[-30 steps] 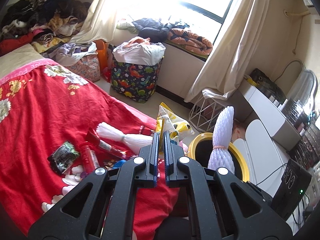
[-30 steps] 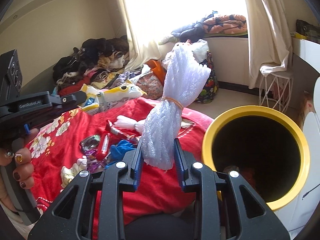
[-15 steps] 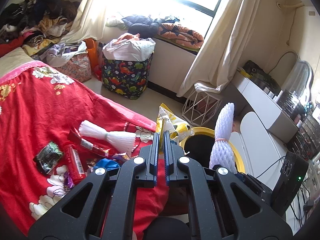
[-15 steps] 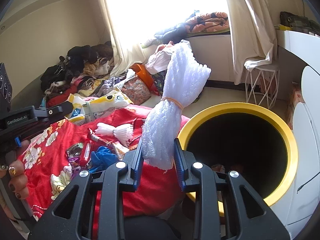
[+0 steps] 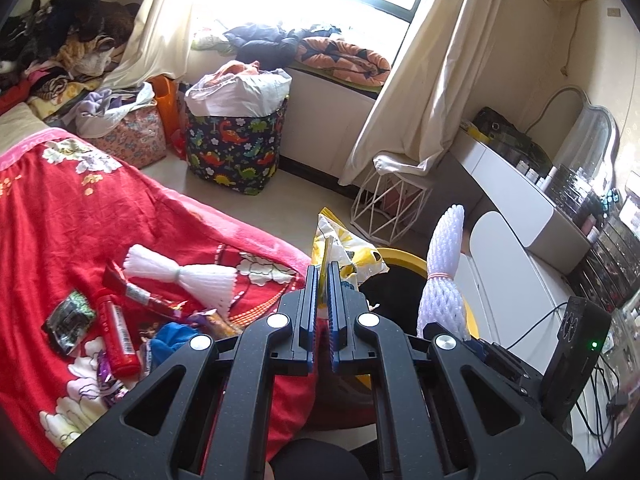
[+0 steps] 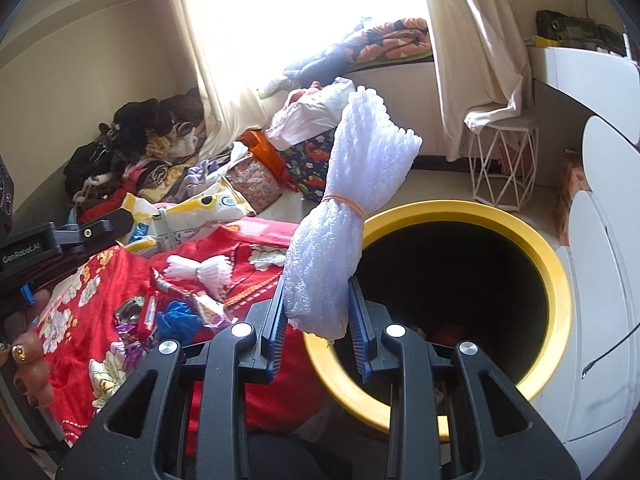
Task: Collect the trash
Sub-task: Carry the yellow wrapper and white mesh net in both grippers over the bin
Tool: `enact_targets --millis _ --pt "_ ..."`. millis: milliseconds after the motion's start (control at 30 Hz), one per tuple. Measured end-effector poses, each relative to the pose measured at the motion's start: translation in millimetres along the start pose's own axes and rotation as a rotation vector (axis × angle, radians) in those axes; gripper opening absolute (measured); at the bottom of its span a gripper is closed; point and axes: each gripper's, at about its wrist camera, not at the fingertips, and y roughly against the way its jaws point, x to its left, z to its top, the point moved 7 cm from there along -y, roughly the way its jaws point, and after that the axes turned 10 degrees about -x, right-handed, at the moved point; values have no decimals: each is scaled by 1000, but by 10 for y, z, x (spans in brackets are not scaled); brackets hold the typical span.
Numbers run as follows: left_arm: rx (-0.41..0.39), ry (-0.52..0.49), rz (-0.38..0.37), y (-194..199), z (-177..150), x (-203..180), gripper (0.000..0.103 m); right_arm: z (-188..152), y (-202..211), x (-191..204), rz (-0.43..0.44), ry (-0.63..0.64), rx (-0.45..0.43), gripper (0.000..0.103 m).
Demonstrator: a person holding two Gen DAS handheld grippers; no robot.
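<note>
Right tongs (image 6: 316,312) grip a foam net (image 6: 348,216) beside the bin (image 6: 556,280). Left tongs (image 5: 323,280) pinch a yellow bag (image 5: 344,248).

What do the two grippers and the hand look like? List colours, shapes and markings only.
Both the left gripper and the right gripper have matte black, angular linkage arms with triangular cut-outs, round silver pivot pins, and flat black fingers faced with ribbed blue pads. The left one's side carries white "GenRobot.AI" lettering. The hand wears dark nail polish, one nail decorated in gold.
</note>
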Motion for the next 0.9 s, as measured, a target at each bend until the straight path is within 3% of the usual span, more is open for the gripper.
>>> enact_targets --millis 900 --pt "74 -66 -56 -425 -201 -548 2 -130 28 -615 -115 -68 23 27"
